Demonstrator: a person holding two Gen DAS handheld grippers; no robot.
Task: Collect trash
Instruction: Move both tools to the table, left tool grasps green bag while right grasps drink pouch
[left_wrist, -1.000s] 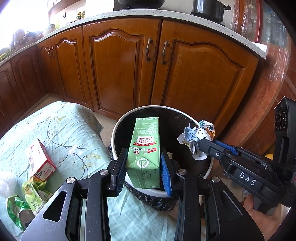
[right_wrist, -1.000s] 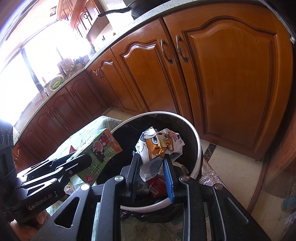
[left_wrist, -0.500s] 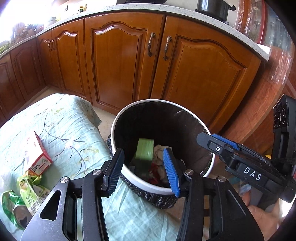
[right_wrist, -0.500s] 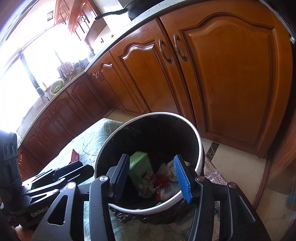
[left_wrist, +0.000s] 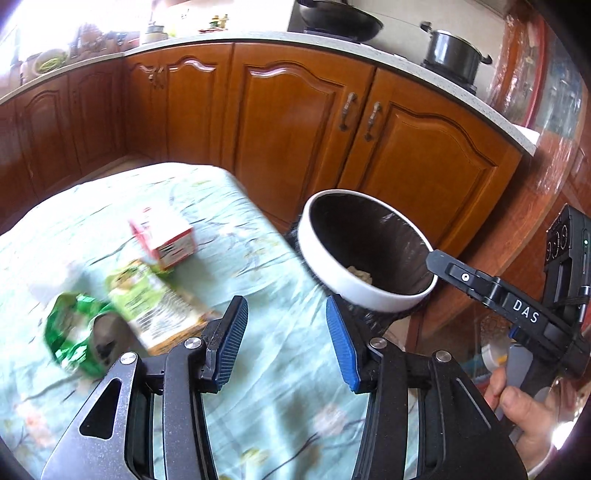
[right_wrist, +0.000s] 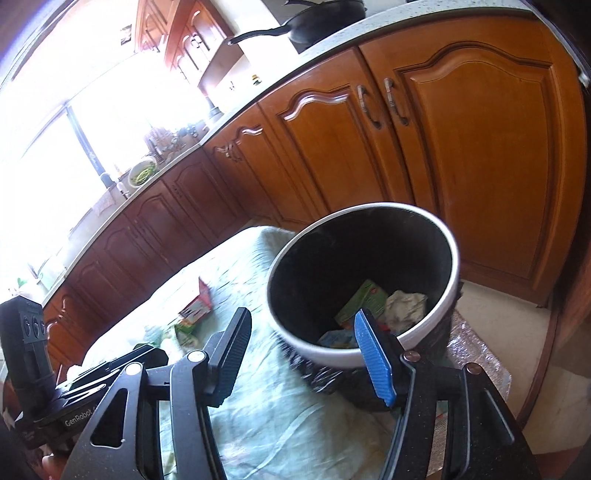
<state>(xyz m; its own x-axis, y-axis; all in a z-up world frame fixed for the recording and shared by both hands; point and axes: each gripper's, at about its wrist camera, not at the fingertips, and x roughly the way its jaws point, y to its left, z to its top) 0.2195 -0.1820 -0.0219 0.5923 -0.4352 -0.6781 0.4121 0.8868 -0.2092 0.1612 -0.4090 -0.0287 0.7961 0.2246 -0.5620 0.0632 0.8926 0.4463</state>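
The white-rimmed trash bin (left_wrist: 380, 295) with a black liner stands beside the table; in the right wrist view the bin (right_wrist: 332, 356) holds a green carton (right_wrist: 364, 299) and crumpled paper (right_wrist: 404, 302). My left gripper (left_wrist: 284, 343) is open and empty above the table's cloth. To its left lie a red-and-white carton (left_wrist: 168, 240), a green-and-white carton (left_wrist: 155, 306) and a green wrapper (left_wrist: 74, 339). My right gripper (right_wrist: 306, 350) is open and empty, just in front of the bin's rim. It shows in the left wrist view (left_wrist: 491, 291) beside the bin.
A pale green flowered cloth (left_wrist: 280, 406) covers the table. Brown wooden cabinets (left_wrist: 295, 122) under a speckled counter run behind. A wok (left_wrist: 340, 22) and a pot (left_wrist: 454, 55) stand on the counter. The tiled floor (right_wrist: 498, 306) lies right of the bin.
Both grippers opened and dropped the green carton and the crumpled wrapper into the bin. The left gripper has since swung left, back over the table, and the right has drawn back.
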